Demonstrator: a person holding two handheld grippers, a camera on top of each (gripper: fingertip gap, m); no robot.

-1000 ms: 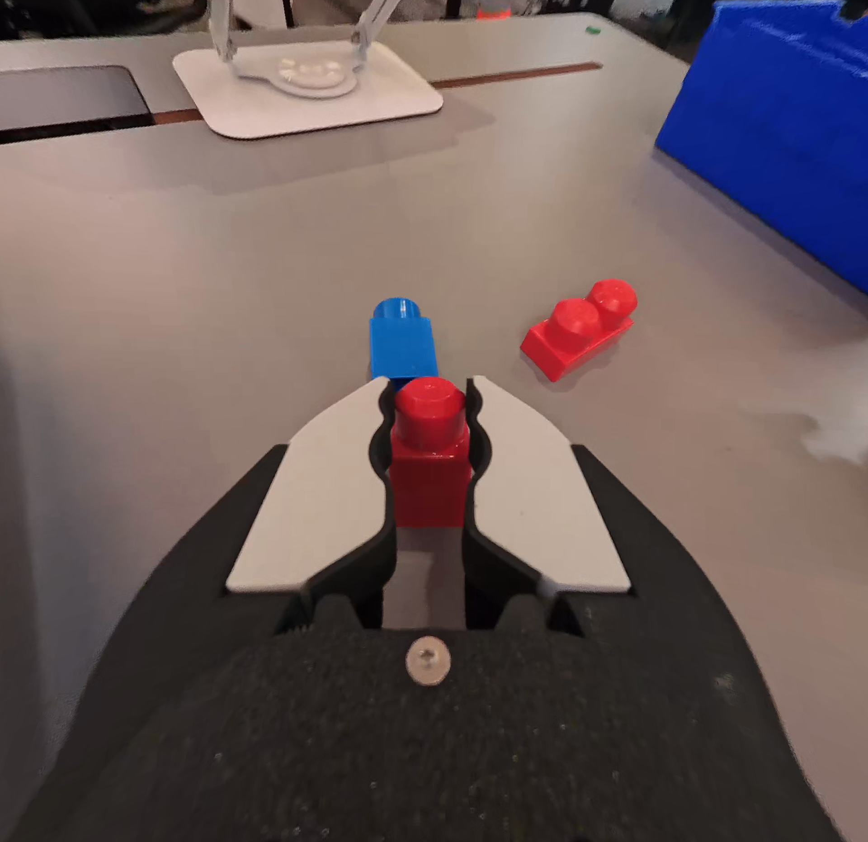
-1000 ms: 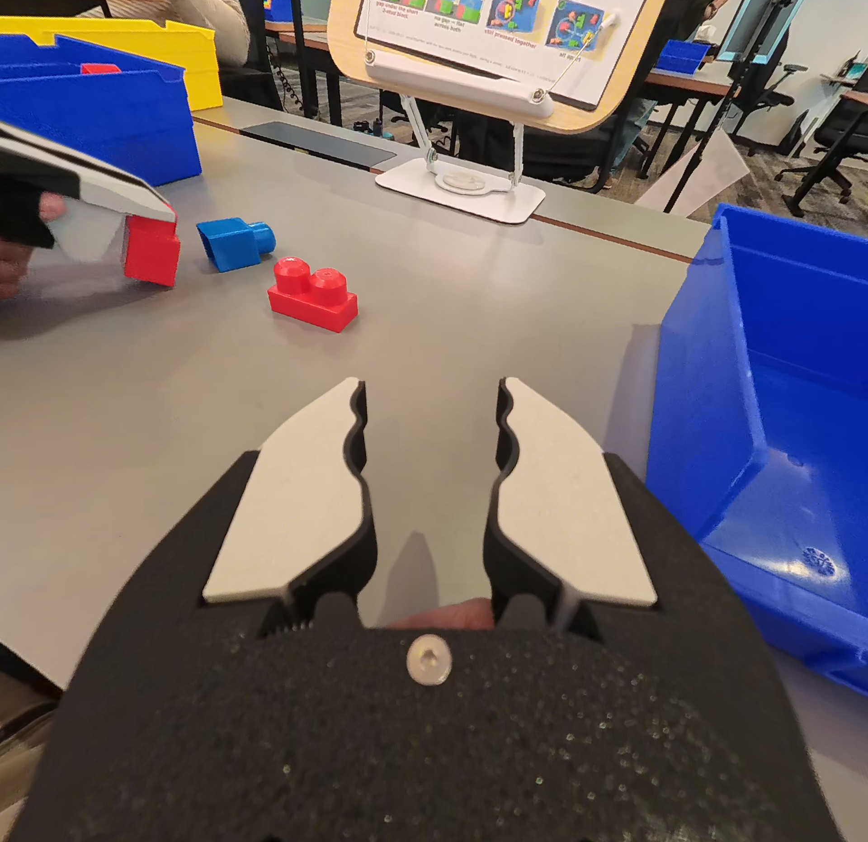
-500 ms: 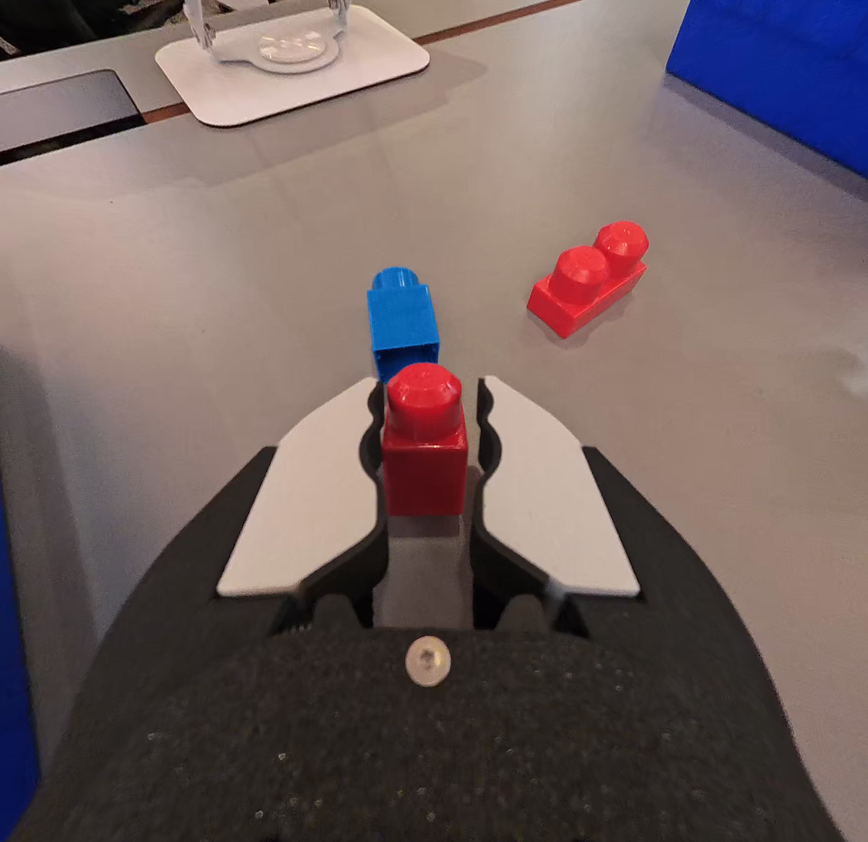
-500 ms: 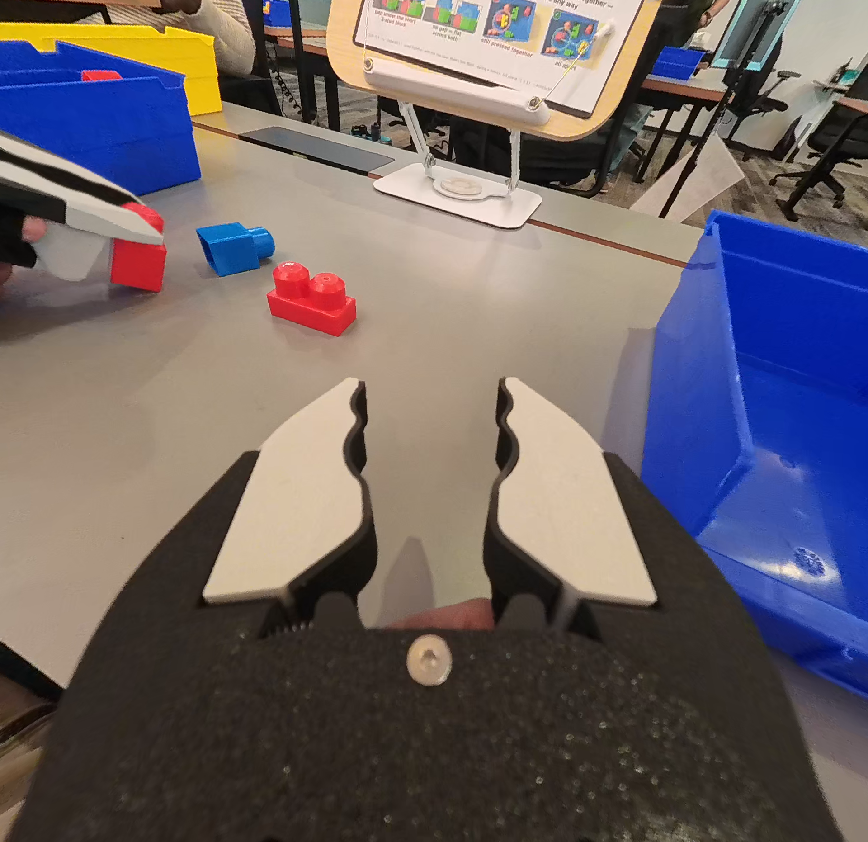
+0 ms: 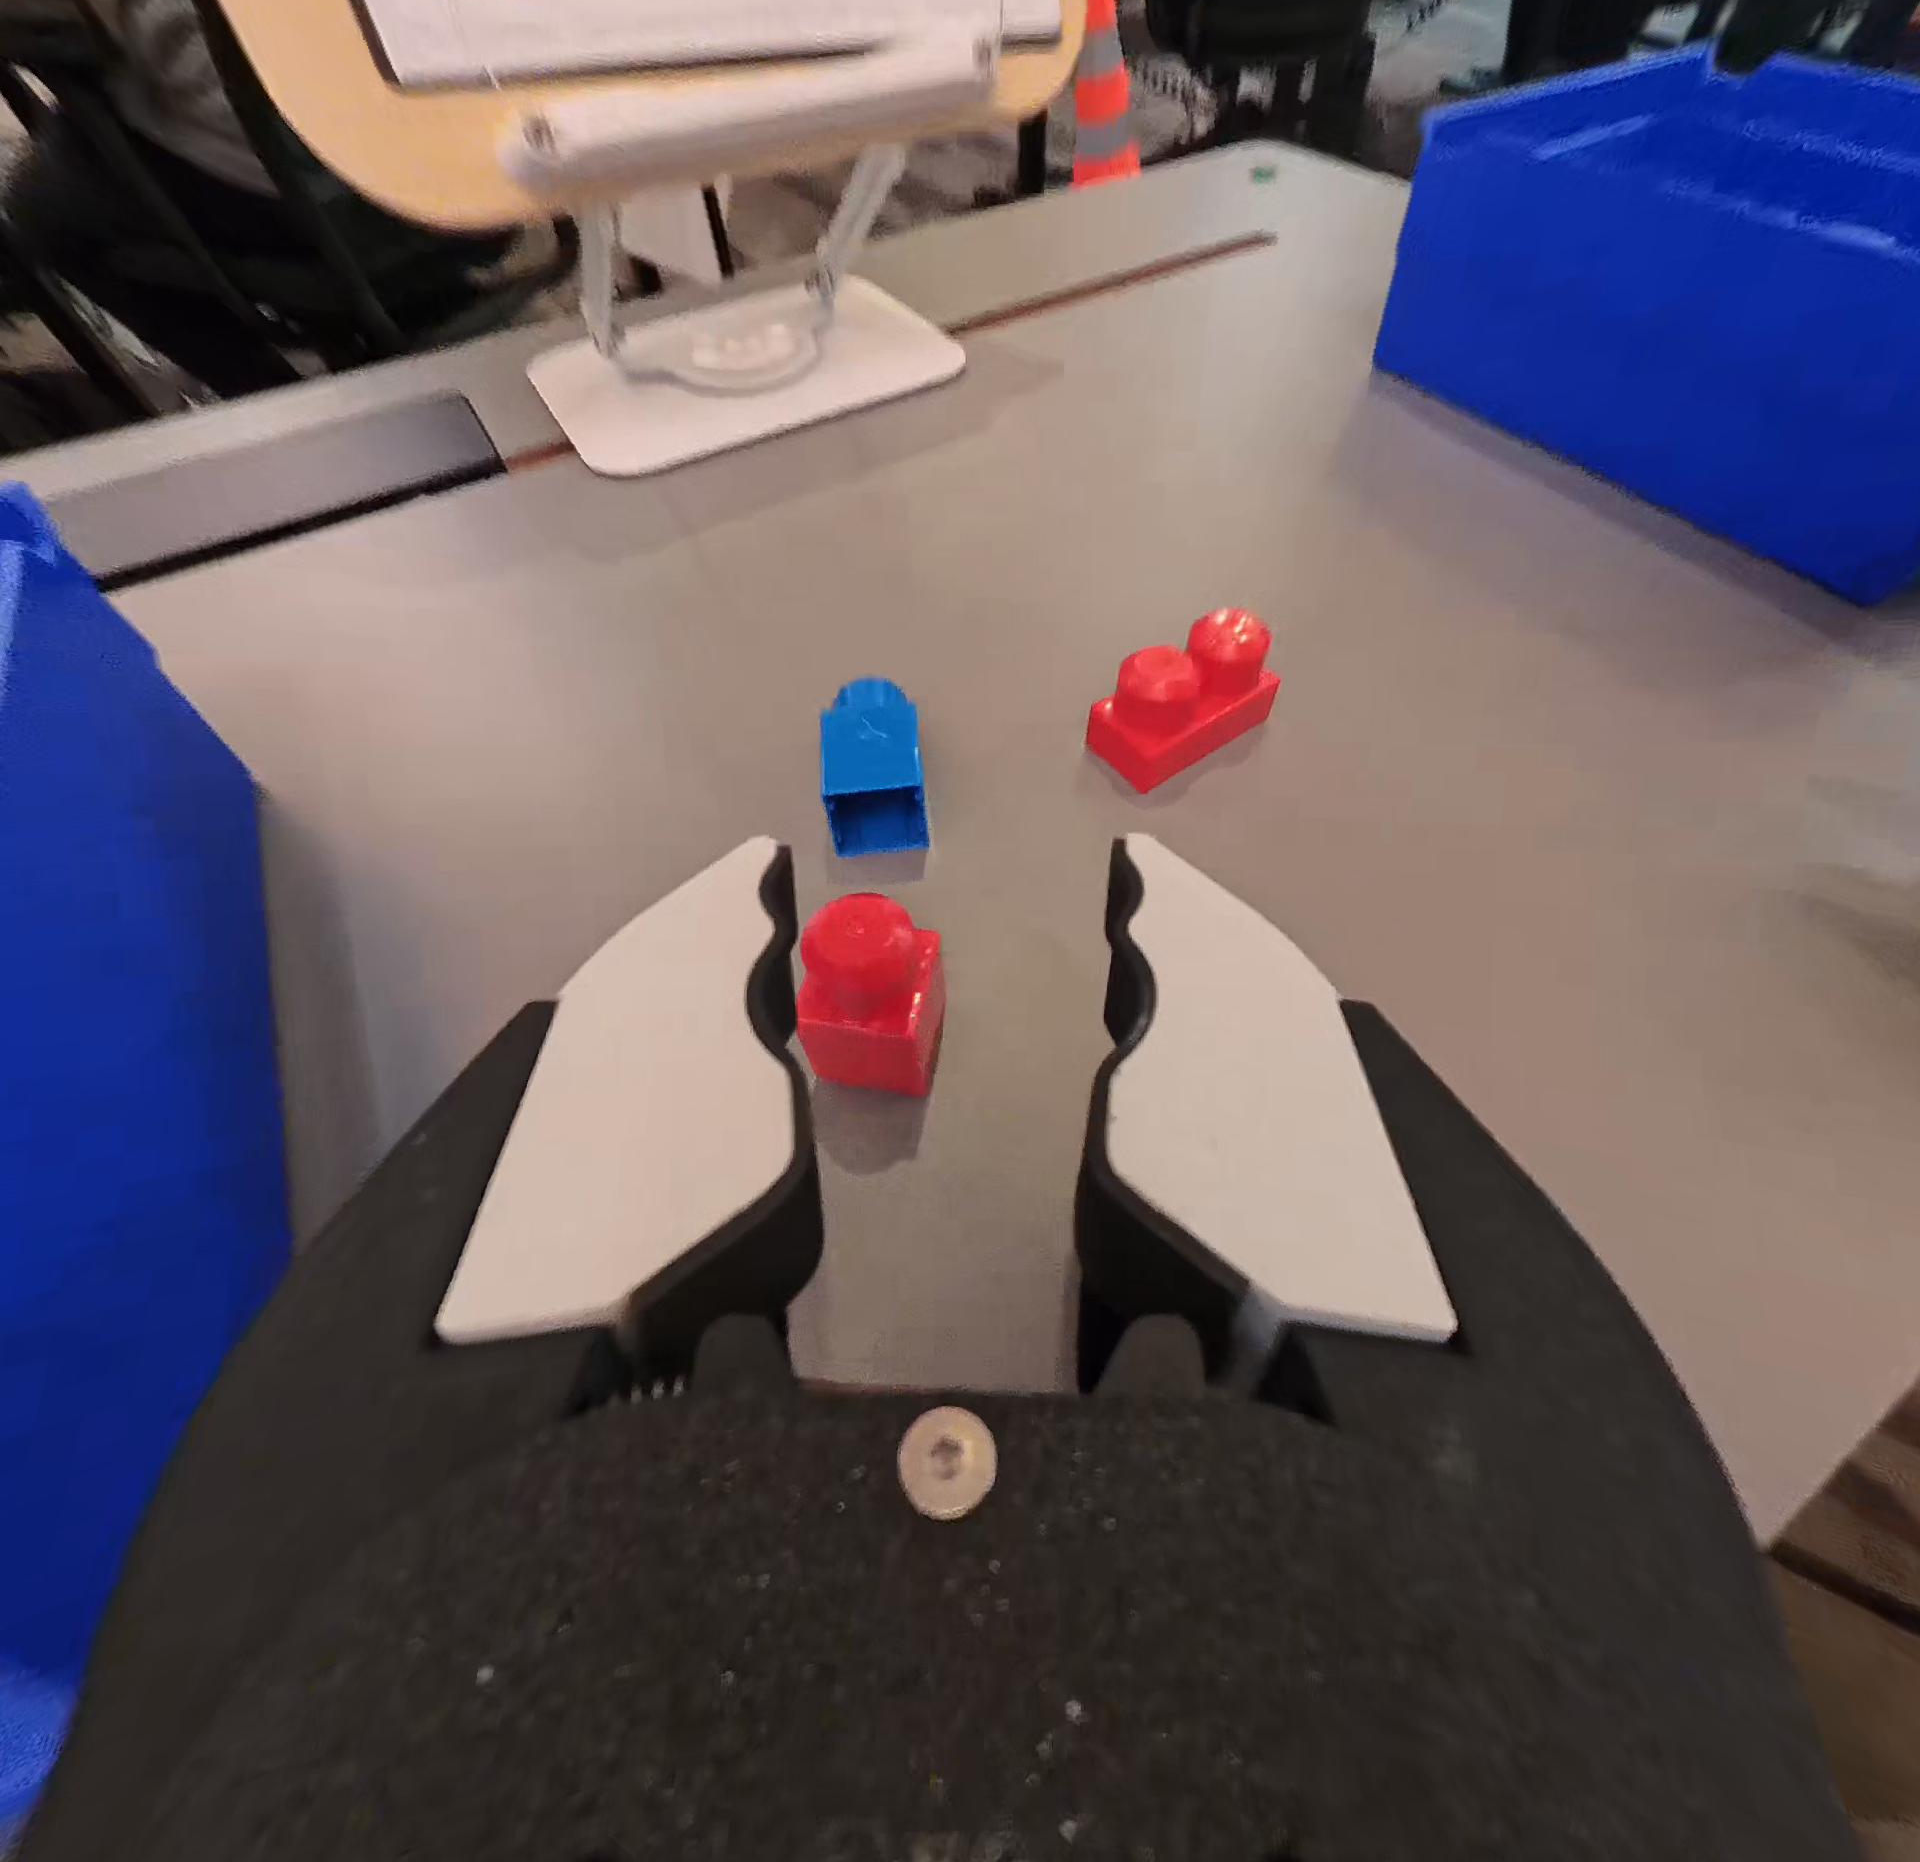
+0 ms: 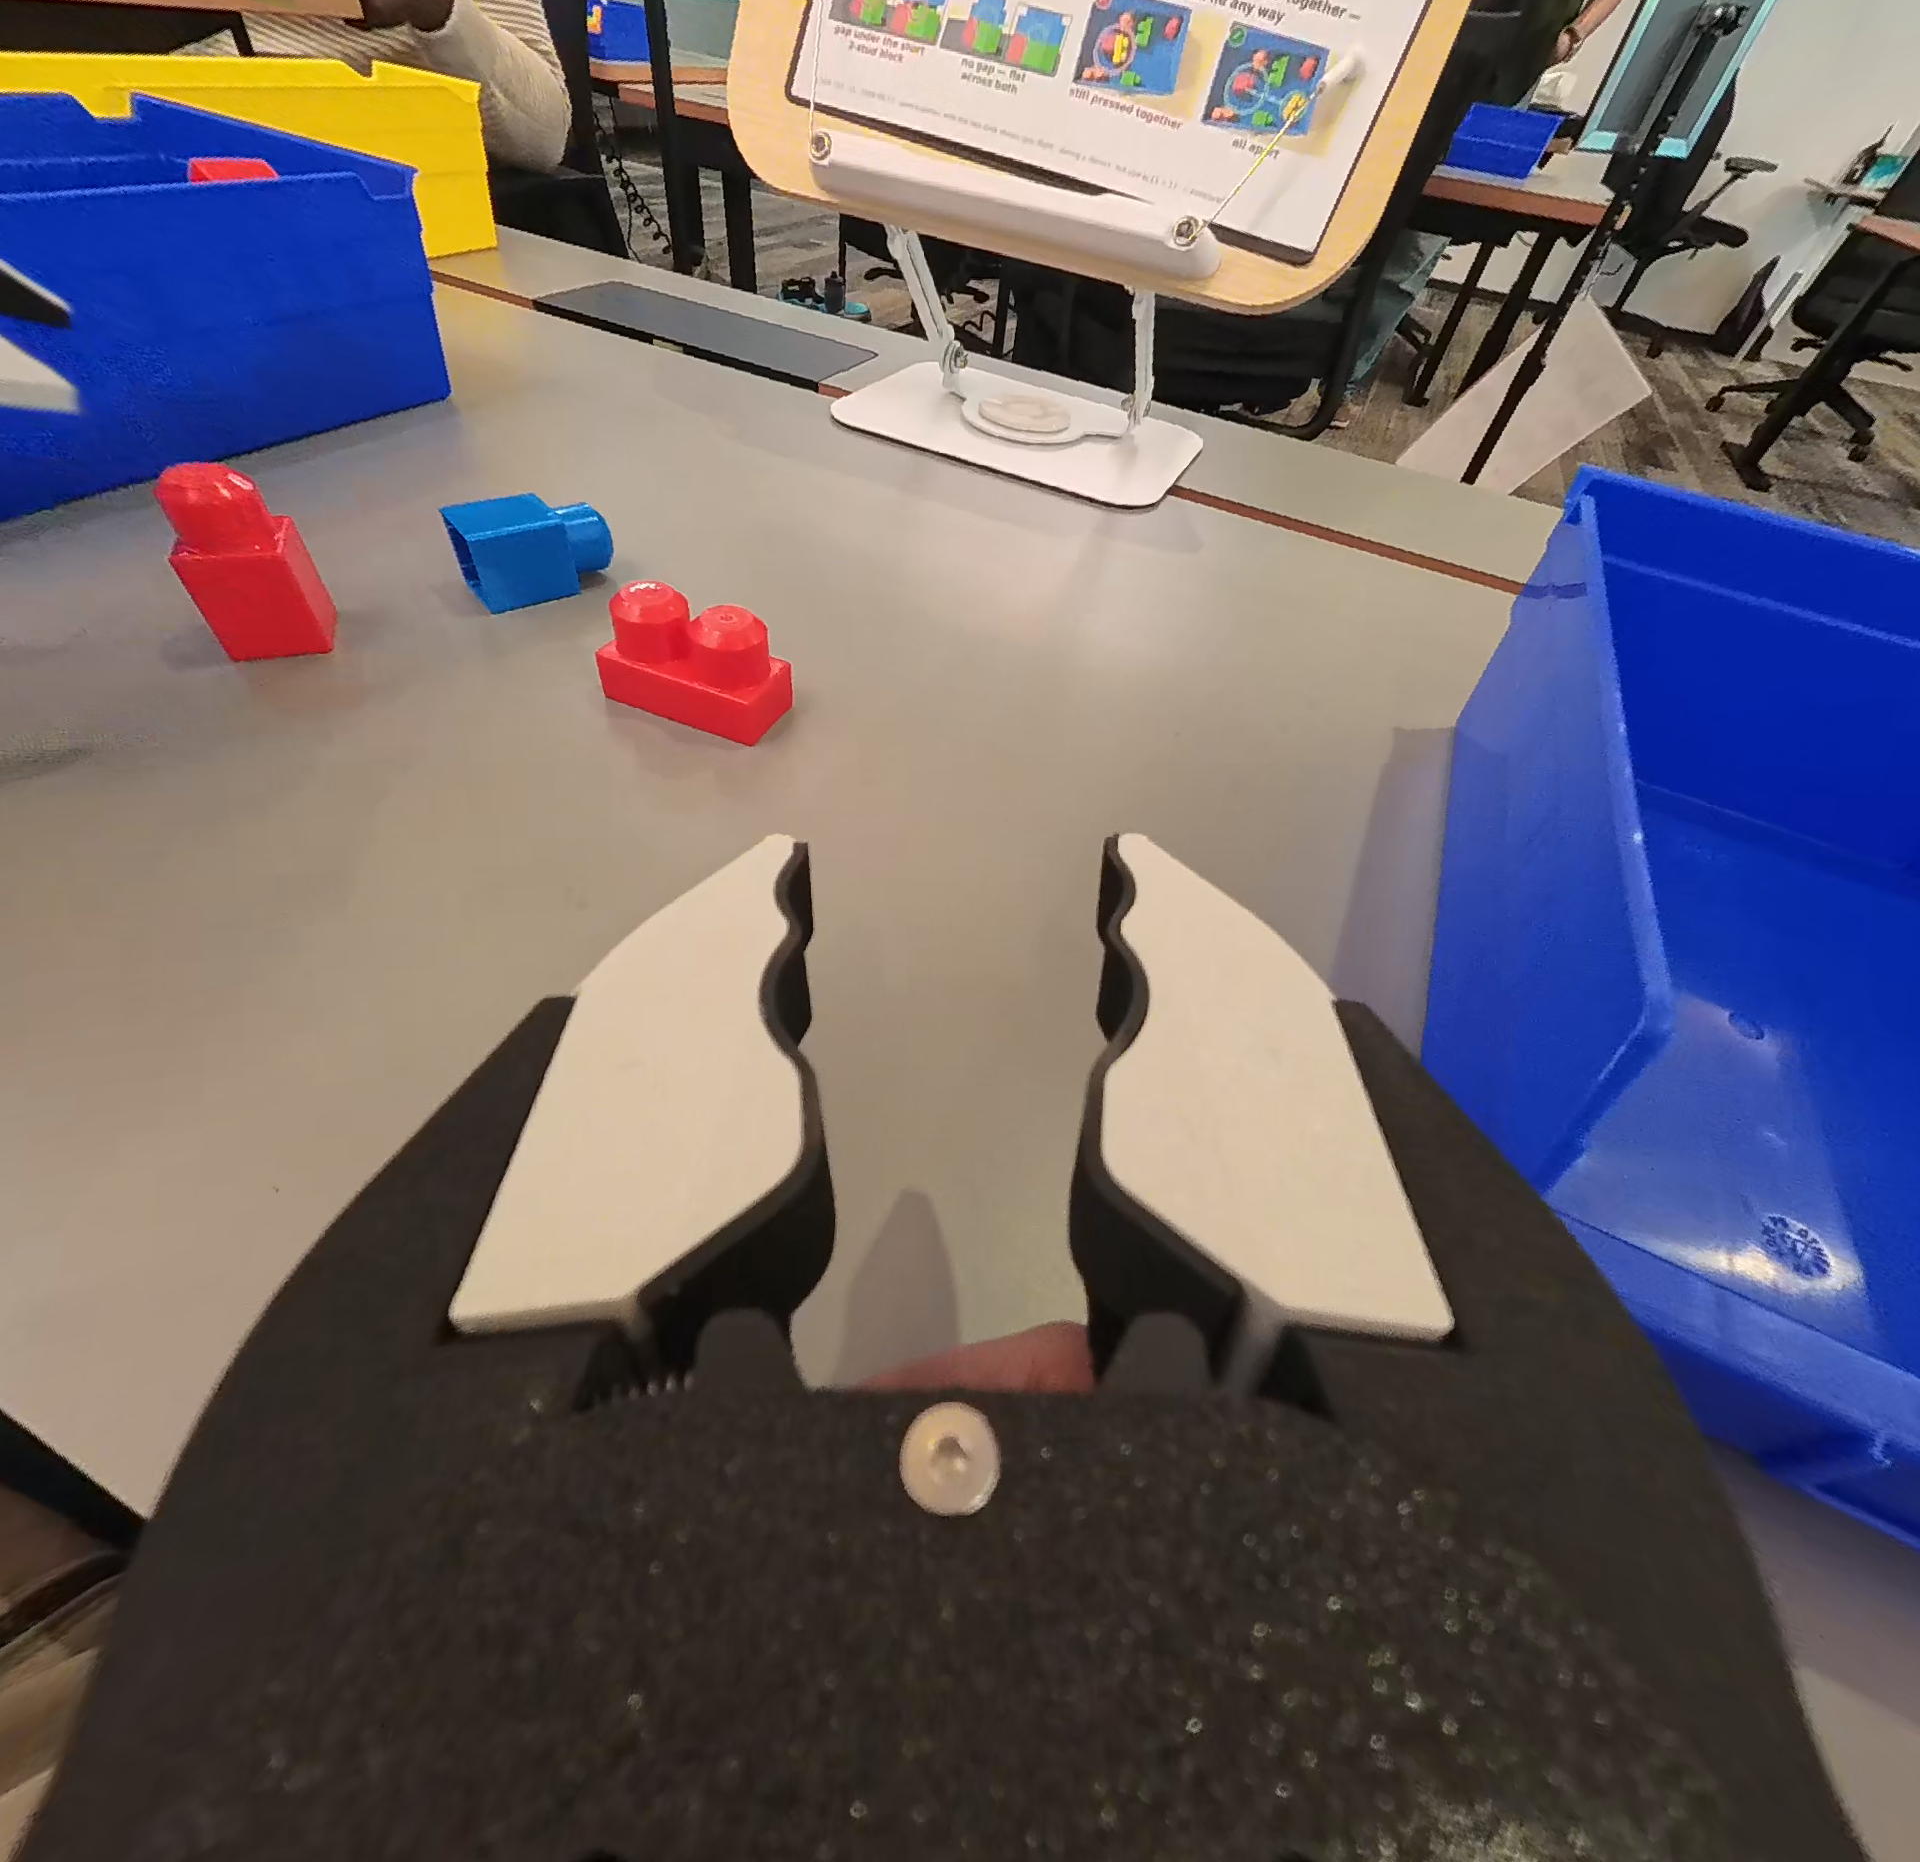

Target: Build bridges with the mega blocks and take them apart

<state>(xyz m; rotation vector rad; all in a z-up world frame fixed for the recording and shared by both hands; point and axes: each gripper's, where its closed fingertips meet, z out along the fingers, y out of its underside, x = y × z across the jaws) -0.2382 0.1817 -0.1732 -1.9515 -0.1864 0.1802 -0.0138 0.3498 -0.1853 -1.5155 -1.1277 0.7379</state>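
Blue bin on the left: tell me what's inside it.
Inside the blue plastic bin, only the top of one red block shows above its wall in the right wrist view. The wall hides the floor, so any other contents cannot be seen.

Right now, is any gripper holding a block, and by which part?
Nothing is held. The left gripper is open; the red single-stud block stands free on the table. The right gripper is open and empty.

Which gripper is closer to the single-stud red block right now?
Left. The left gripper is open with the single-stud red block standing on the table between its fingers, against the left one. The right gripper is open too, well off to the block's right, beside the blue bin.
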